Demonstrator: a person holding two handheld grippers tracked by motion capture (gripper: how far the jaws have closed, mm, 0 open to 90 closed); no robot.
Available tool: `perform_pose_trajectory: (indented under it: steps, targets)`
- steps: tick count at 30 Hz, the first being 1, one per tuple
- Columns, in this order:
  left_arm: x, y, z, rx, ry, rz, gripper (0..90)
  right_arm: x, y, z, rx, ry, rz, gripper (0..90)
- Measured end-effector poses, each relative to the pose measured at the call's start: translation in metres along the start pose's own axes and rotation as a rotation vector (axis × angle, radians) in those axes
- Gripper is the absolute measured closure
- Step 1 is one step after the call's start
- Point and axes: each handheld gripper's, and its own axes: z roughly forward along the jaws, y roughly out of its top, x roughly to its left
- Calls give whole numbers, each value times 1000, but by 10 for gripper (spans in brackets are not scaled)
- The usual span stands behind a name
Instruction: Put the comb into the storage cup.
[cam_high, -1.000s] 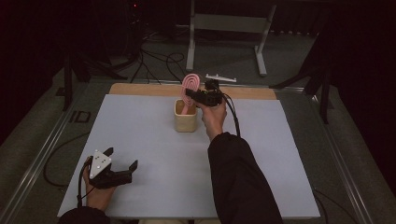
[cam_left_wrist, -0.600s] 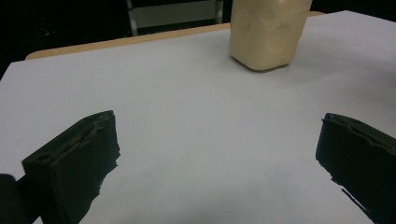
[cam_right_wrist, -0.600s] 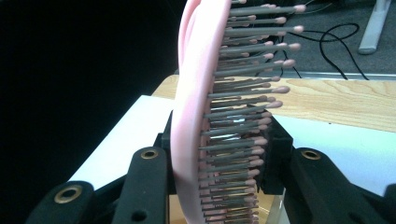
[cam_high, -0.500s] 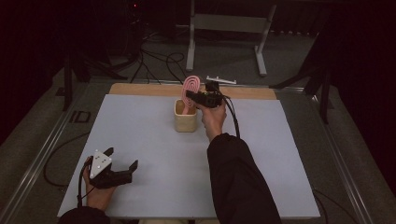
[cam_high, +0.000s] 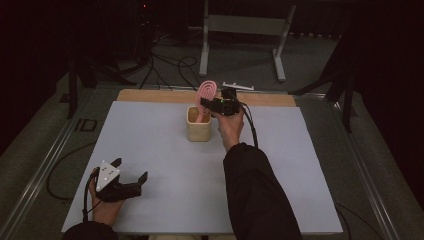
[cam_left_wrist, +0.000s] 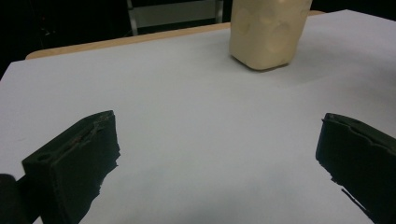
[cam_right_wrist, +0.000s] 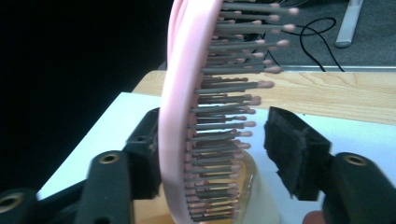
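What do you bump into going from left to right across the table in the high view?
left gripper → cream cup → right gripper, with the pink hairbrush standing in the cup between its just-opened jaws.

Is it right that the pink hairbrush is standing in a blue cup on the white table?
Not quite. The cup is cream-coloured, not blue, as the high view shows. The pink hairbrush does stand in it on the white table.
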Motion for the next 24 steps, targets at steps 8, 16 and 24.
perform_pose_trajectory:
  steps: [8, 16, 24]
  targets:
    - [0, 0, 1, 1, 1, 1, 2, -2, -1, -6, 23, 1, -19, 195]
    - [-1, 0, 2, 8, 2, 5, 2, 3, -3, -16, 33, -16, -111, 126]
    - [-1, -1, 3, 9, 5, 5, 2, 6, -10, -28, 63, -12, -206, 100]
